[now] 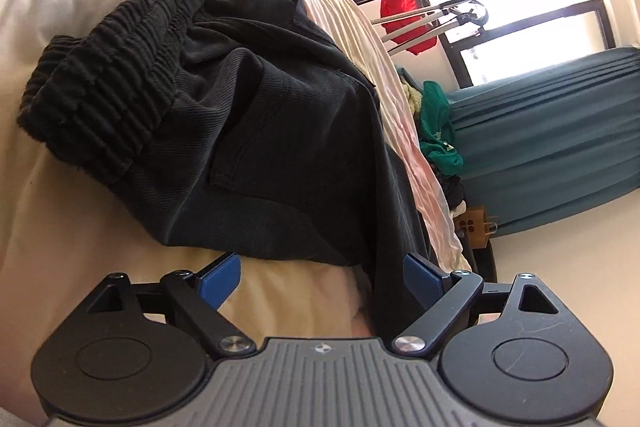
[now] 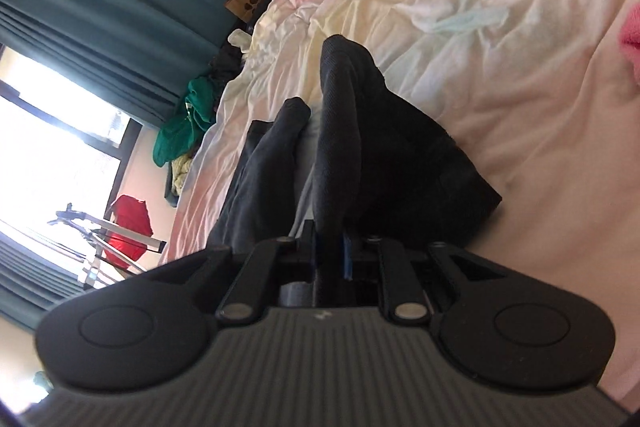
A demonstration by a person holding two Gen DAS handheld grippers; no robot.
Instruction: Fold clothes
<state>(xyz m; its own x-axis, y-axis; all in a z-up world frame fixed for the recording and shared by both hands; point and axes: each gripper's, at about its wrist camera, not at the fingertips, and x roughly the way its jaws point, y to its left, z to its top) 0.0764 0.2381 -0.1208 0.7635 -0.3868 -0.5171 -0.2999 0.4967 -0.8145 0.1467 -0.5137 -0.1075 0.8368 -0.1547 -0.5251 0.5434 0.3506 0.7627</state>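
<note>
Left wrist view. The left gripper [image 1: 320, 273] stands wide, its blue pads [image 1: 220, 277] well apart and holding nothing. Directly ahead of the pads lies the pair of black twill trousers with a gathered elastic waistband [image 1: 248, 123], resting on the pale cream and pink crumpled duvet [image 1: 60, 187]. The waistband [image 1: 104, 75] lies forward and to the left of the pads; a patch pocket faces up in the middle. The nearest cloth edge sits just beyond the fingertips, and one dark fold runs down beside the right-hand pad; whether it touches cannot be determined. Teal pleated curtains [image 1: 560, 131] and a green garment heap [image 1: 438, 131] lie far right, well apart.

Right wrist view. The right gripper [image 2: 330, 255] is closed narrow on a fold of the same black trousers [image 2: 360, 131], the cloth pinched between the pads and rising forward from them. Two leg-like folds run straight away from the jaws, so the garment's long axis follows the gripper's pointing direction. Duvet surrounds the cloth on both sides.

Assessment. The right gripper has hold of one end; the left is free and the nearer to the waistband end. The coming move likely turns on the left closing on the edge straight ahead, so both ends can be brought together along that axis. Risk: catching duvet with the cloth.
</note>
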